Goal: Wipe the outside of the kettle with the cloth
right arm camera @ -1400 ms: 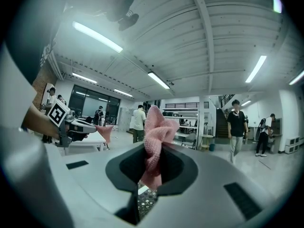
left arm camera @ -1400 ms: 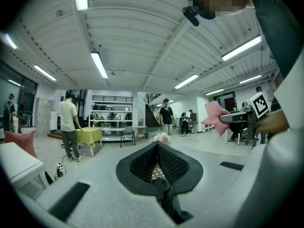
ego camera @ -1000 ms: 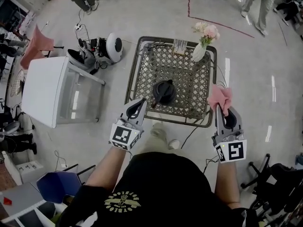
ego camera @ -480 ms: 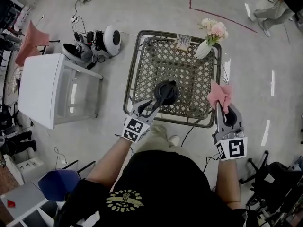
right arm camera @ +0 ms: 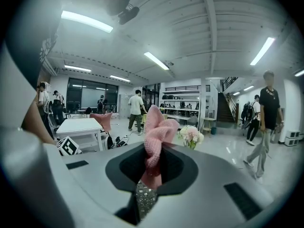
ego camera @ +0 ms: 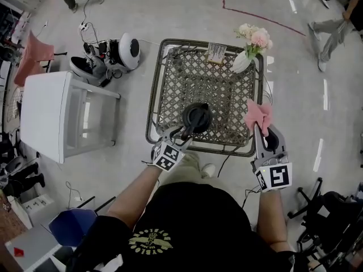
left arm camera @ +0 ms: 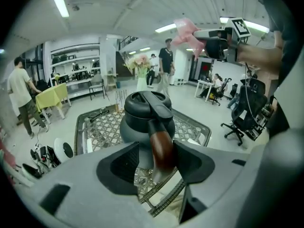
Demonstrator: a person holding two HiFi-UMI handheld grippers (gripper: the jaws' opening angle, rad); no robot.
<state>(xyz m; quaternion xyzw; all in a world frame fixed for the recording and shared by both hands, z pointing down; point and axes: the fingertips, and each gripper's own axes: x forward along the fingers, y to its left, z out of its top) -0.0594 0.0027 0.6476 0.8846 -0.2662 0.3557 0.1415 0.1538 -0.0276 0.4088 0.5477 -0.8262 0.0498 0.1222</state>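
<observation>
Your left claw point(left arm camera: 156, 161) sat low at the near edge of the wicker bench point(ego camera: 156, 89). Its jaws were opening, and the kettle's brown handle point(left arm camera: 161, 148) stood between them. A gap showed on one side of the handle, so the pads were not clamped on it. The dark kettle point(ego camera: 196, 117) stood upright on the bench's lattice top, close to the front edge and roughly midway across, with its handle pointing toward you. Your right claw point(right arm camera: 152, 172) was nearly closed and pinched the pink cloth point(right arm camera: 156, 127), which stuck up in a bunch above the jaws. In the head view you held that claw at the bench's right front corner, with the cloth off to the right of the kettle and not touching it. A white vase of pink flowers point(ego camera: 245, 55) stood at the far right corner of the bench, well apart from the kettle.
</observation>
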